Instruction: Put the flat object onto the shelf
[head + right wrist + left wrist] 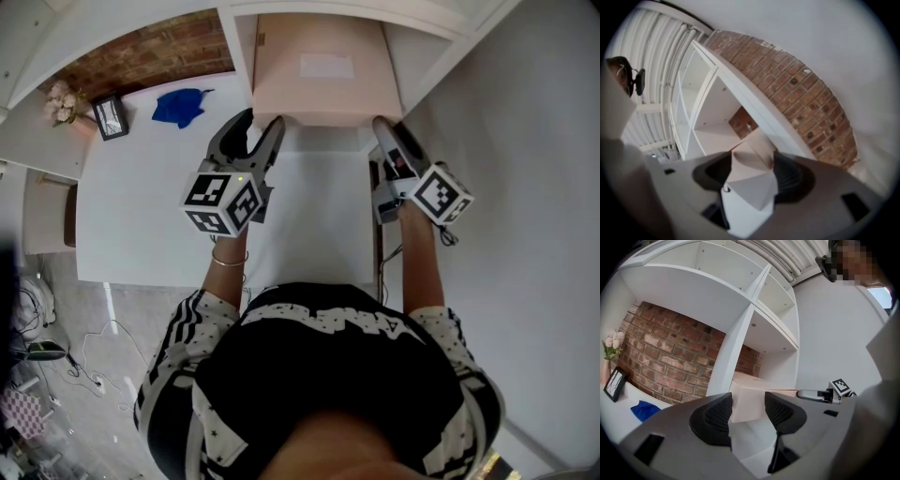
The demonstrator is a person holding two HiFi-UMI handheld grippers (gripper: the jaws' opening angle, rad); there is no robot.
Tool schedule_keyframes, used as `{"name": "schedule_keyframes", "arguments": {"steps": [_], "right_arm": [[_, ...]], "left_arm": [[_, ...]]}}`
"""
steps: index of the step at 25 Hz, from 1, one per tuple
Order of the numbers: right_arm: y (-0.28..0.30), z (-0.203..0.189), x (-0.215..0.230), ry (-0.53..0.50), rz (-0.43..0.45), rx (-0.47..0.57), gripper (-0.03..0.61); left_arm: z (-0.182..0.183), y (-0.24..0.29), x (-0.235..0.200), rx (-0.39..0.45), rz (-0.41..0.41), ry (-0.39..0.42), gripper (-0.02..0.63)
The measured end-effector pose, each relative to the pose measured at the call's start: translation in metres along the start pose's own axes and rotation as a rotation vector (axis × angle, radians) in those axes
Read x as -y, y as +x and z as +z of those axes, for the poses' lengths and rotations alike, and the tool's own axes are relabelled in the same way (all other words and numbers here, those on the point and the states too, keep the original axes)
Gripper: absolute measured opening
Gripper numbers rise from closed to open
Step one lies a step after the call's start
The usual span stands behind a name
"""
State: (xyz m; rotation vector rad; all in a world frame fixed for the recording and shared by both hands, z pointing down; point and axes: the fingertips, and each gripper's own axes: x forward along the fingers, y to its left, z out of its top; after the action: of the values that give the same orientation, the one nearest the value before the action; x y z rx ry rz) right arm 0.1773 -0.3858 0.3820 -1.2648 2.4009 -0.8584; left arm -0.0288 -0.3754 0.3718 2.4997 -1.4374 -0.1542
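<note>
A flat pale pink box (pixel 319 75) lies partly inside a compartment of the white shelf unit (pixel 427 42), its near edge sticking out toward me. My right gripper (pixel 382 124) is shut on the box's near right corner; in the right gripper view the box (pixel 752 161) fills the gap between the pads of that gripper (pixel 750 171). My left gripper (pixel 261 120) sits just short of the near left corner. In the left gripper view the box (pixel 750 401) shows beyond that gripper (pixel 747 411), whose pads stand apart and do not press on it.
A white table (pixel 150 206) runs under the shelf. On its far left lie a blue cloth (pixel 178 106), a small picture frame (pixel 111 117) and flowers (pixel 61 101), against a brick wall (pixel 670 348). A plain wall closes the right side.
</note>
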Motion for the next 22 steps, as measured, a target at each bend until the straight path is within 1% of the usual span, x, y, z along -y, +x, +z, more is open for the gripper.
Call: {"name": "schedule_keyframes", "arguments": {"steps": [3, 5, 9, 11, 13, 15, 16, 20, 22], "right_arm": [[-0.006, 0.000, 0.002, 0.013, -0.014, 0.010, 0.295], [-0.010, 0.001, 0.001, 0.000, -0.016, 0.010, 0.293], [-0.021, 0.003, -0.002, -0.026, -0.018, 0.018, 0.270], [-0.027, 0.005, -0.003, -0.023, -0.017, 0.034, 0.226], [-0.033, 0.008, -0.004, -0.023, -0.014, 0.053, 0.163], [-0.038, 0.009, -0.008, -0.037, -0.001, 0.060, 0.132], [-0.040, 0.010, -0.011, -0.049, 0.006, 0.060, 0.122], [-0.046, 0.011, -0.017, -0.079, 0.025, 0.062, 0.061], [-0.048, 0.011, -0.022, -0.087, 0.049, 0.057, 0.046]], "left_arm": [[0.001, -0.005, 0.002, 0.004, -0.001, 0.002, 0.235], [0.002, -0.009, 0.002, 0.008, 0.003, 0.005, 0.231], [0.004, -0.018, 0.005, 0.022, 0.005, 0.012, 0.171], [0.005, -0.022, 0.007, 0.027, 0.008, 0.017, 0.154], [0.005, -0.025, 0.009, 0.030, 0.011, 0.025, 0.125], [0.006, -0.029, 0.012, 0.032, 0.011, 0.035, 0.073], [0.007, -0.030, 0.013, 0.034, 0.009, 0.039, 0.062], [0.010, -0.034, 0.019, 0.041, 0.004, 0.049, 0.046], [0.011, -0.036, 0.023, 0.042, 0.003, 0.051, 0.044]]}}
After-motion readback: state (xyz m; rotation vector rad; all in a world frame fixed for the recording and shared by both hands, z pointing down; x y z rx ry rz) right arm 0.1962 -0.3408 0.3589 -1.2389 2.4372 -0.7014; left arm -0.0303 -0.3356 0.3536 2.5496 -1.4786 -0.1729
